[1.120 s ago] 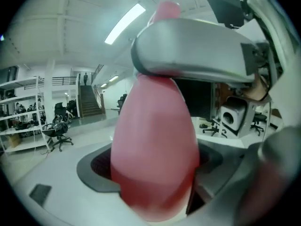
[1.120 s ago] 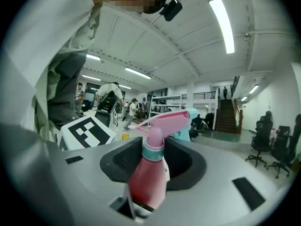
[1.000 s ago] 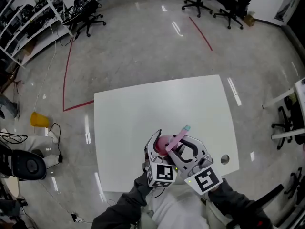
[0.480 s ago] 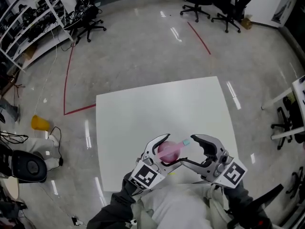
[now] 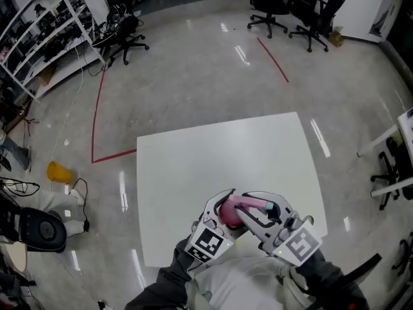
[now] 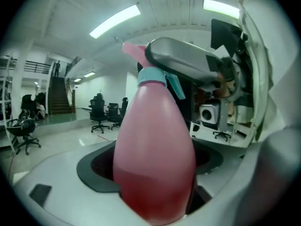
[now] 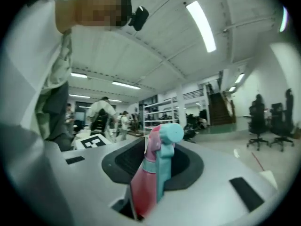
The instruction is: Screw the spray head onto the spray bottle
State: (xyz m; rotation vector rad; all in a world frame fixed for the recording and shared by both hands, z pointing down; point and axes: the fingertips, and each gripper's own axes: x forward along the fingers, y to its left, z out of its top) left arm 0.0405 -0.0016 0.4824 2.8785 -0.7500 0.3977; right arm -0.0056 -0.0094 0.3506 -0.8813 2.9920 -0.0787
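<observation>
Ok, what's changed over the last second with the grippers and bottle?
The right gripper, which had swung off rightward with open jaws, is back on the spray head, jaws closing around it. The left gripper held the pink bottle throughout.

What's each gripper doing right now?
Left gripper: shut on the spray bottle, gripping its pink body.
Right gripper: jaws closing on the spray head, which sits between them.

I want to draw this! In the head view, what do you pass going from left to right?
Yellow thing on the floor → left gripper → right gripper, jaws closing on the spray head → black chair.
</observation>
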